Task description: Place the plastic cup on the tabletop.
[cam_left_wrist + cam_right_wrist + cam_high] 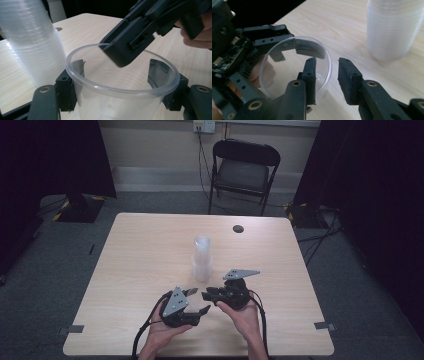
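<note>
Gripping a single clear plastic cup by its sides, the left gripper sits nearest the person. The right gripper, jaws parted, straddles that cup's rim, apparently not yet pinching. Just beyond stands the tall stack of clear cups mid-table.

Wide bare tabletop lies open to the left and right, and across the far half. One obstacle stands mid-table: the stack of clear cups, just beyond both tools. The left tool grips a single cup across its walls, and the right tool crowds its rim, one jaw inside, one outside, with little room between them.
</note>
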Demonstrator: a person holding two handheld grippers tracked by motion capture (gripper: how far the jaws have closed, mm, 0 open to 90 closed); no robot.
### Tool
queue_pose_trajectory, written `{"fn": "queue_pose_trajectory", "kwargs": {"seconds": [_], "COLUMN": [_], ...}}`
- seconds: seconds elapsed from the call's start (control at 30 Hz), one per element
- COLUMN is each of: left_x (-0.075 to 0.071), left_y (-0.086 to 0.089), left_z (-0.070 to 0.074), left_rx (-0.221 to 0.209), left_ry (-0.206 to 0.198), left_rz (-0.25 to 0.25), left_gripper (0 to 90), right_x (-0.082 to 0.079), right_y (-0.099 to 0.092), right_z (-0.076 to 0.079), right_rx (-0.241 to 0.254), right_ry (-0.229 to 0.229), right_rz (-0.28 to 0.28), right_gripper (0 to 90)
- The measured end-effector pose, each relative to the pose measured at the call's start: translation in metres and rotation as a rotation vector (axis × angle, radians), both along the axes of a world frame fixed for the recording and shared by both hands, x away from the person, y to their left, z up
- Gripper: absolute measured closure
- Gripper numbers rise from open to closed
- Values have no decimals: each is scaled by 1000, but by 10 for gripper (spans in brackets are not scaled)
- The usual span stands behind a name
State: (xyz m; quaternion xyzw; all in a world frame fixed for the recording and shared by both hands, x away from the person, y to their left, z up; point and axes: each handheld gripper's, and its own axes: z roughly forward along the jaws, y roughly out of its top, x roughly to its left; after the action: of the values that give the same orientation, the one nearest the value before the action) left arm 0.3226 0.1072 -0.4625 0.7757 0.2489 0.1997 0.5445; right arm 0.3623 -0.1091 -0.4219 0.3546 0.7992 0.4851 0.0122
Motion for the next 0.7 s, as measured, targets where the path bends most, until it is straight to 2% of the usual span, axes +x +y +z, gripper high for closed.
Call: {"fn": "queue_pose_trajectory", "kwargs": {"seconds": [0.23,0.63,0.7], "left_x": [4,11,12], "left_y": [7,21,24], "left_z": [1,3,4], "left_rx": [-18,-66,-71], "left_ry": [12,49,42], "left_rz": [38,86,96], "left_gripper": [299,301,302], "right_x": [-3,-8,-9], "right_y": [0,-4,-6], "right_z": [3,8,8], "right_rx": [44,95,100], "right_ry": [-61,-106,-107], "right_rz": [1,-20,-29], "right_gripper": [689,682,675]}}
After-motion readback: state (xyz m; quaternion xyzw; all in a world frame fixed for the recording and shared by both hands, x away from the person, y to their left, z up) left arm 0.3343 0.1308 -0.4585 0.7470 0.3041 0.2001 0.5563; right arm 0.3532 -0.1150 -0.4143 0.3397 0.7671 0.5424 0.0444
